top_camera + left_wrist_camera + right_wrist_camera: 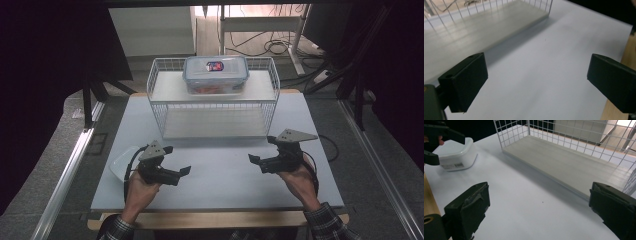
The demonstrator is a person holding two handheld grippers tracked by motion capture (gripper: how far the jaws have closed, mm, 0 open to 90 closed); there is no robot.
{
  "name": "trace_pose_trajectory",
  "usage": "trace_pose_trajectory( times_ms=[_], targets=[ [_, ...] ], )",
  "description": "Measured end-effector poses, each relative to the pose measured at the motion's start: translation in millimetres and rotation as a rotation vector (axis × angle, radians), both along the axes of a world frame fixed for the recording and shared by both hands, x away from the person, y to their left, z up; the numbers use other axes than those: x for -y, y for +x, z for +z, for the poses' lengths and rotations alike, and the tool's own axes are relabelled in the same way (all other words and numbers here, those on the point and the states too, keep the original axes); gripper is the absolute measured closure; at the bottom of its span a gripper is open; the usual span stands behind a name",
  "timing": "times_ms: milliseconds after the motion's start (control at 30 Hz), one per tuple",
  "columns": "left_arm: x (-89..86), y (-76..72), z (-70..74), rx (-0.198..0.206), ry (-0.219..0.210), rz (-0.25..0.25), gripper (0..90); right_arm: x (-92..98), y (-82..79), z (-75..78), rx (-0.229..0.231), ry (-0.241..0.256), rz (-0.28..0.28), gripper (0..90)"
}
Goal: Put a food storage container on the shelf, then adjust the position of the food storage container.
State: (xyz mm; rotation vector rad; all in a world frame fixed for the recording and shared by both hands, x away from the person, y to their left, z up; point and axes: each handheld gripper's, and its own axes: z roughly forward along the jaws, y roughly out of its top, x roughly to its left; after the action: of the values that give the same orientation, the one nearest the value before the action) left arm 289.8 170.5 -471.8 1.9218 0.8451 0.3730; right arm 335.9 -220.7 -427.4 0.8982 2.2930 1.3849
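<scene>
Left gripper: held low over the near-left part of the table, jaws spread wide with nothing between them; in the left gripper view, bare table shows between the jaws.
Right gripper: held over the near-right part of the table, jaws likewise wide apart and empty, pointing inward toward the left gripper.
Thing nearest the hands: a white lidded container, rounded corners, small printed label on its side wall; sits on the table at the near-left edge, just beside the left gripper and partly hidden behind it in the high view.
Container condition: upright, lid seated, untouched by either gripper; contents cannot be told.
Wire rack: white, two-tier, stands at the middle-far part of the table; lower shelf board bare.
Storage box: clear, blue clip-on lid with a sticker, on the rack's top shelf; something reddish inside, too small to identify.
Progress (judgement): early; no grasp made on anything, both grippers apart from every object.
Left to do (judgement): close the left gripper on the white container, lift it, and probably carry it to the rack's lower shelf.
Risk (judgement): smooth rounded walls may slip in the jaws.
</scene>
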Motion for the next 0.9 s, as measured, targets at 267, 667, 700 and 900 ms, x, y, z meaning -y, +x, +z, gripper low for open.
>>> trace_pose_trajectory(
  times_ms=[267, 667, 700, 900],
  targets=[
    [4.5, -13.1, -13.5, 0.019, 0.038, 0.015, 4.0, 3.1, -14.6, -18.3, -0.012, -0.005, 0.000, 3.6],
    [13.5, -21.5, -30.2, 0.028, 0.139, -0.003, 3.9, 7.2, -24.7, -47.6, -0.063, -0.048, 0.003, 3.6],
    [14.0, -20.8, -30.1, 0.018, 0.142, -0.002, 3.9, 7.5, -23.9, -48.5, -0.066, -0.049, 0.000, 3.7],
    [4.3, -13.3, -24.4, -0.052, 0.117, 0.024, 2.0, 10.2, -20.7, -50.5, -0.072, -0.053, -0.020, 3.7]
  ],
)
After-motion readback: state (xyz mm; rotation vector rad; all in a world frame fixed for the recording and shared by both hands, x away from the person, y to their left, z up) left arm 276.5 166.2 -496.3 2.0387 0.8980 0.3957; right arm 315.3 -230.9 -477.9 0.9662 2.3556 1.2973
